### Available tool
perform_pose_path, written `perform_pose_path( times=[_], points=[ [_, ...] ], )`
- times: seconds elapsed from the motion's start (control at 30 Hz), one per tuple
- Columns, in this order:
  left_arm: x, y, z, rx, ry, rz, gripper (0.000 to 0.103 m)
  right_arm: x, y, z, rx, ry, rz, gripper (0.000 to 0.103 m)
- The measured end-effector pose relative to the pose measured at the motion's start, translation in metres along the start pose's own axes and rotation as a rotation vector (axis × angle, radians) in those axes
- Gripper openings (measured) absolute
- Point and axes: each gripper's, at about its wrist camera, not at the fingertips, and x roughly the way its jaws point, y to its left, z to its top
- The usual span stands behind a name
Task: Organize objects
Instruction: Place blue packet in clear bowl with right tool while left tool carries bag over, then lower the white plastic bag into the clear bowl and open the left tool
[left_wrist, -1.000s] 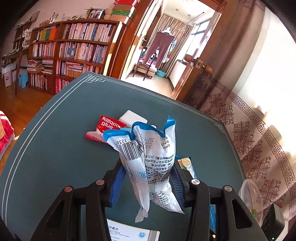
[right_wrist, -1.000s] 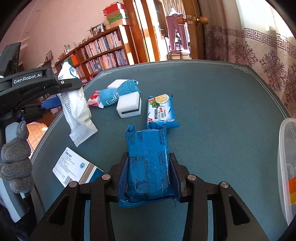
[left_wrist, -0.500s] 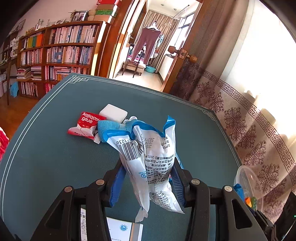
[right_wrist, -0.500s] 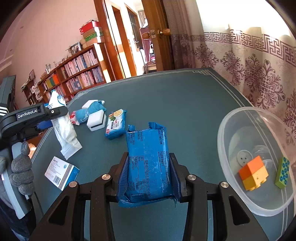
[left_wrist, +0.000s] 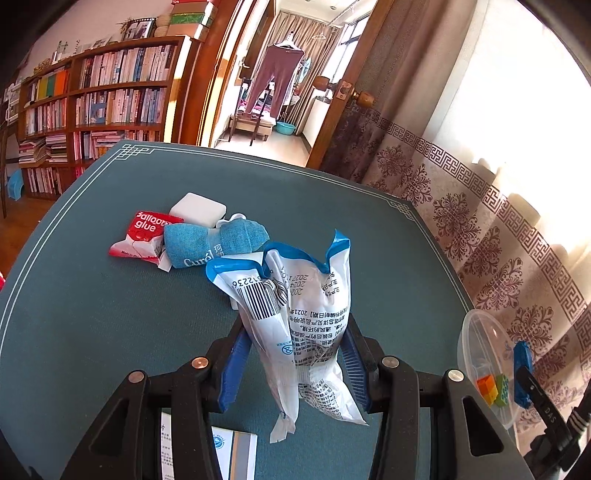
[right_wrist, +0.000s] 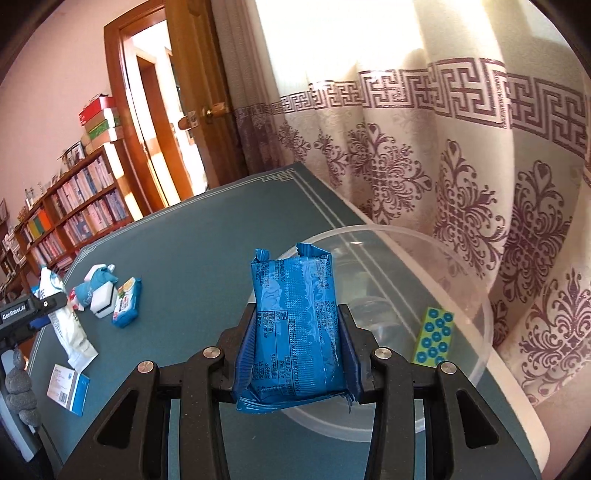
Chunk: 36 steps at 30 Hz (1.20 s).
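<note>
Blue packet (right_wrist: 295, 325) clamped in right tool (right_wrist: 297, 349), hiding bowl (right_wrist: 476, 295) | left tool (left_wrist: 295, 354) grips white pouch (left_wrist: 299, 317)

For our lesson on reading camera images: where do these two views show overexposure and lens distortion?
Left wrist view: the curtain at upper right is blown out white by window light, and the table edge bows into a curve. Right wrist view: the curtain top is washed out; the door frame leans, and dark corners ring the picture.

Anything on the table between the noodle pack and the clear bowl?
Nothing: right wrist view shows bare tabletop between the noodle pack and clear bowl.
</note>
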Motion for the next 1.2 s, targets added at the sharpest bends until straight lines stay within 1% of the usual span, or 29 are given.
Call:
perform_pose_path(
  times=[0.17, 0.23, 0.27, 0.37, 0.53, 0.7, 0.87, 0.97, 1.07, 1.2],
  points=[
    [0.001, -0.007, -0.004, 0.011, 0.014, -0.009, 0.051, 0.006, -0.025, 0.0, 0.05, 0.002, -0.049, 0.043],
    [0.001, -0.01, -0.005, 0.017, 0.019, -0.009, 0.051, 0.009, -0.035, -0.001, 0.074, 0.01, -0.063, 0.046],
    [0.001, -0.012, -0.006, 0.019, 0.022, -0.01, 0.051, 0.011, -0.039, -0.003, 0.082, 0.016, -0.066, 0.05],
    [0.002, -0.019, -0.008, 0.027, 0.033, -0.014, 0.051, 0.01, -0.047, -0.007, 0.077, 0.016, -0.085, 0.051],
    [0.008, -0.037, -0.01, 0.052, 0.049, -0.02, 0.051, 0.003, -0.054, -0.014, 0.059, 0.008, -0.092, 0.051],
    [0.012, -0.064, -0.011, 0.096, 0.06, -0.032, 0.051, -0.004, -0.057, -0.019, 0.051, -0.012, -0.087, 0.051],
    [0.018, -0.1, -0.009, 0.167, 0.073, -0.051, 0.051, -0.013, -0.049, -0.025, -0.022, -0.059, -0.104, 0.051],
    [0.022, -0.122, -0.008, 0.206, 0.075, -0.073, 0.051, -0.015, -0.044, -0.028, -0.054, -0.074, -0.094, 0.051],
    [0.027, -0.144, -0.011, 0.251, 0.072, -0.095, 0.051, -0.013, -0.042, -0.033, -0.045, -0.068, -0.069, 0.051],
    [0.039, -0.172, -0.015, 0.292, 0.098, -0.128, 0.051, -0.011, -0.041, -0.04, -0.05, -0.061, -0.05, 0.051]
  ],
)
